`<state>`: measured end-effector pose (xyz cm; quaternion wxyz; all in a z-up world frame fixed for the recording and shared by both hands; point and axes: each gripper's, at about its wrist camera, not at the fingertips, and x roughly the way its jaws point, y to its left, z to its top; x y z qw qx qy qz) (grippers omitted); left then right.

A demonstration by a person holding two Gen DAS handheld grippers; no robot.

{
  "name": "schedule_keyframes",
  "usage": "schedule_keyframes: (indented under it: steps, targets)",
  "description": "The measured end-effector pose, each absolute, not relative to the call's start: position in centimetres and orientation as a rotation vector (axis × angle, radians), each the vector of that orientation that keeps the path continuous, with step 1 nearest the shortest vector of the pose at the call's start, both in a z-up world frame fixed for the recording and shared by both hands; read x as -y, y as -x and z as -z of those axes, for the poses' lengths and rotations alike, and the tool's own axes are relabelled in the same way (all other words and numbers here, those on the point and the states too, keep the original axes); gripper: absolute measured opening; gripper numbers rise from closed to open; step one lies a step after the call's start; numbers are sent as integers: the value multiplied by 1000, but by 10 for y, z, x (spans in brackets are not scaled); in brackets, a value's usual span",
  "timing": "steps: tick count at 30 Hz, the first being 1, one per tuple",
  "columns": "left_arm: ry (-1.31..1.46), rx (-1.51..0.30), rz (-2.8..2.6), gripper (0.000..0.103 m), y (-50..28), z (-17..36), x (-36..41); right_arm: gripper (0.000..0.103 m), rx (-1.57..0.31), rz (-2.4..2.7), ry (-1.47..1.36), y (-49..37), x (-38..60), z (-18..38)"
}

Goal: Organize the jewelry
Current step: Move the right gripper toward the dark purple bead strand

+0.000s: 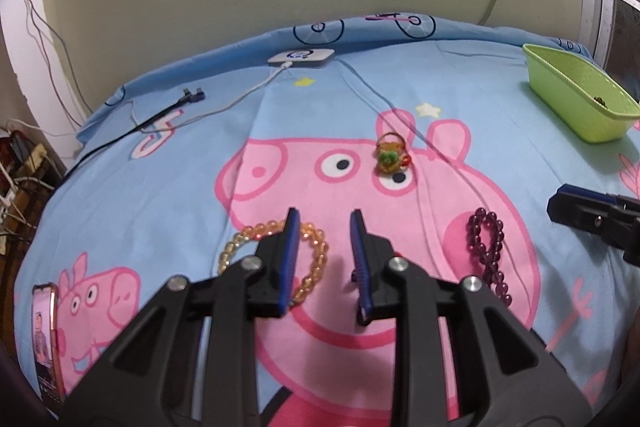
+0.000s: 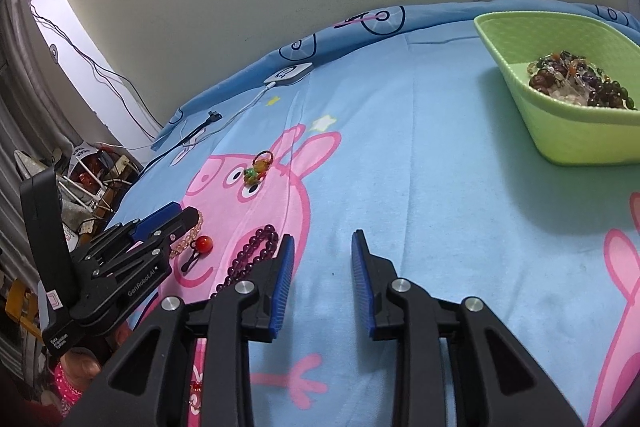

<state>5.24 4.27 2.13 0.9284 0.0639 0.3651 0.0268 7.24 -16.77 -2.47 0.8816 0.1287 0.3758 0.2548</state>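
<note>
Left wrist view shows the left gripper [image 1: 324, 217] hovering low over the cartoon bedsheet [image 1: 160, 163], jaws apart with nothing between them. Its left finger crosses in front of the amber bead bracelet [image 1: 316, 247] at lower centre. A purple bead bracelet [image 1: 490, 251] lies right of centre, and a small green-and-orange trinket [image 1: 390, 157] sits mid-frame. In the right wrist view, the right gripper [image 2: 322, 239] also stands parted and empty above bare sheet. The green basket [image 2: 560, 131] at upper right holds a heap of beads. A red bead on a dark clip [image 2: 204, 243], possibly a hair tie, lies at left.
</note>
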Motion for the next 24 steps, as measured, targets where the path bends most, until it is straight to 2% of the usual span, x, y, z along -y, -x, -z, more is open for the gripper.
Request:
schedule_keyframes:
  steps: [24]
  targets:
    - [-124, -769, -67, 24, -55, -19, -44, 17, -794, -530, -314, -72, 171, 25]
